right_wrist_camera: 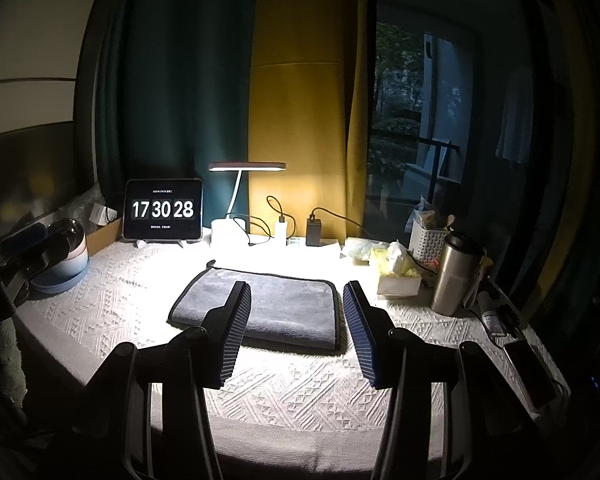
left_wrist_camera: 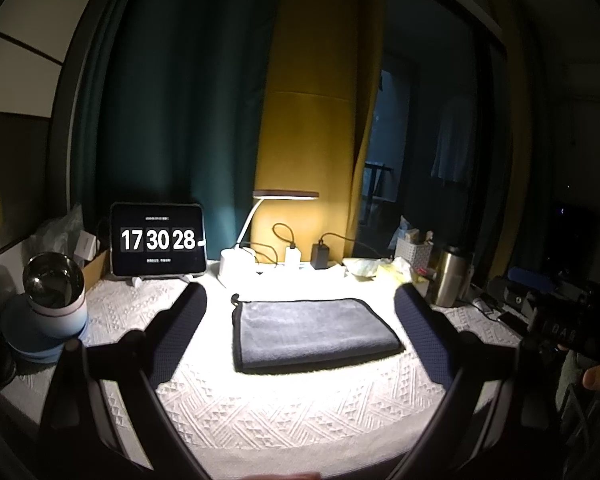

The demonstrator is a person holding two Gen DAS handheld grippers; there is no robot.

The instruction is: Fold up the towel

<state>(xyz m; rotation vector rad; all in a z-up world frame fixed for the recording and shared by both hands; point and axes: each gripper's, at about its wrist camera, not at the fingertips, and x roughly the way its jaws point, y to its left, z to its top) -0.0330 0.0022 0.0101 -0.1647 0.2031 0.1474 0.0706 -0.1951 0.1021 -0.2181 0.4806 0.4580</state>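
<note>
At counter centre, on the white patterned cloth point(left_wrist_camera: 260, 408), lies the folded grey microfibre towel w/ black trim point(left_wrist_camera: 314, 330). Left gripper point(left_wrist_camera: 300, 336) & right gripper point(right_wrist_camera: 296, 332) hover above it, jaws apart, empty.

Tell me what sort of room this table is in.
Probably a bedroom or home study: a desk by a window, with floor-length curtains behind it. A desk lamp, a tablet clock, chargers and a tissue box surround the folded grey towel.
</note>
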